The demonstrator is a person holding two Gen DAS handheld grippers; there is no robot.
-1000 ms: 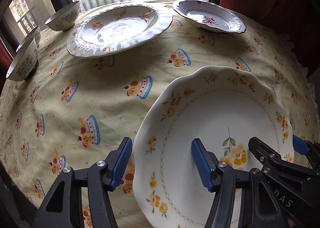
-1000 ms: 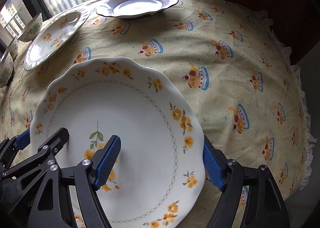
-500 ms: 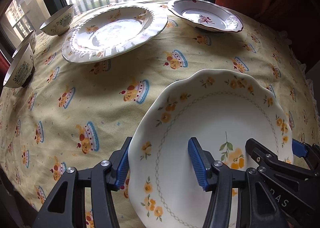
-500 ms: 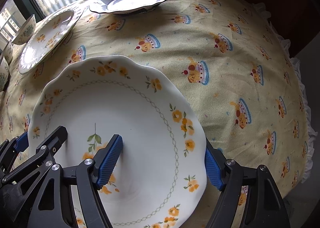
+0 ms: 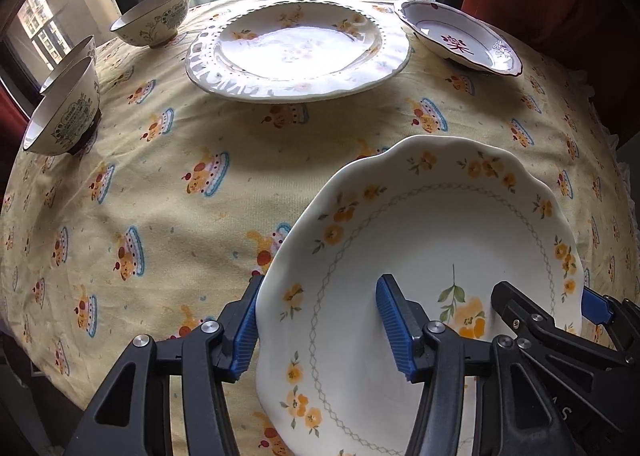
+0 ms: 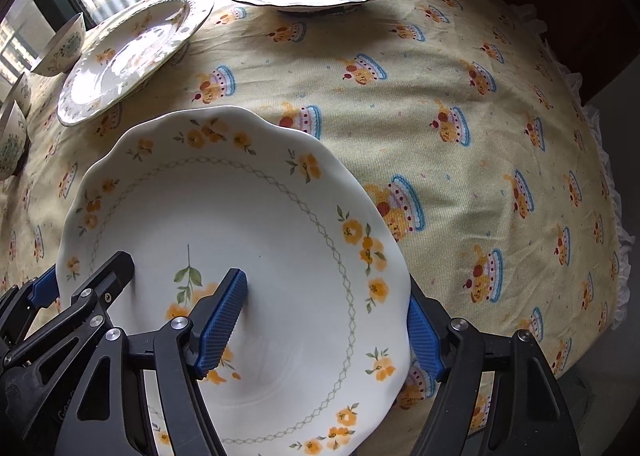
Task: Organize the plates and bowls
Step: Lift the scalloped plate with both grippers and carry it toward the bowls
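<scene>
Far left, w/ the window behind: 3 small cream ceramic bowls w/ green motifs, 2 close together at the table edge [image 5: 64, 115] [image 5: 70, 63] & 1 further back [image 5: 154, 17], all upright on the yellow cake-print tablecloth [image 5: 168, 195] covering the table. Next, center-back: large white scalloped plate w/ pierced rim & orange flowers [image 5: 296, 51], flat on the cloth. Just right of it, apart: smaller white dish w/ dark red rim & red character in the middle [image 5: 460, 41]. Near front, right of center: white scalloped ceramic plate w/ orange flowers [image 5: 432, 256], tilted, its far edge raised above the cloth. Left tongs [image 5: 316, 326] pinch its left rim, 1 blue pad outside under the edge, 1 inside on the face. Right tongs [image 6: 320, 326] pinch the opposite rim the same way, 1 pad on the face, 1 behind the edge. Each wrist view shows the other tongs at the plate's far side. Red curtain at far right.
</scene>
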